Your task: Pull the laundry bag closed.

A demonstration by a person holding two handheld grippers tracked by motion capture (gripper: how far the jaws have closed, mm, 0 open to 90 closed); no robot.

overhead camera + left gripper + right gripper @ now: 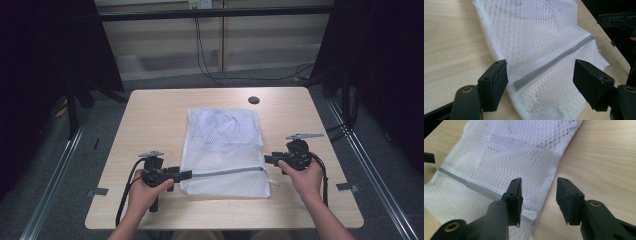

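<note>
White mesh bag [222, 150] lies mid-table, reaching toward the near edge, grey zipper [227, 172] shut across it. My left gripper [540, 75] gapes at the zipper's end; my right gripper [539, 195], jaws apart, brackets the pull corner. Looks like opening time: pinch, then draw.

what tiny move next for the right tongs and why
Probably ease the right tongs forward and close on the bag edge by the zipper end: they stand open, straddling that edge, gripping nothing, while the left tongs also stand open at the other end.
</note>
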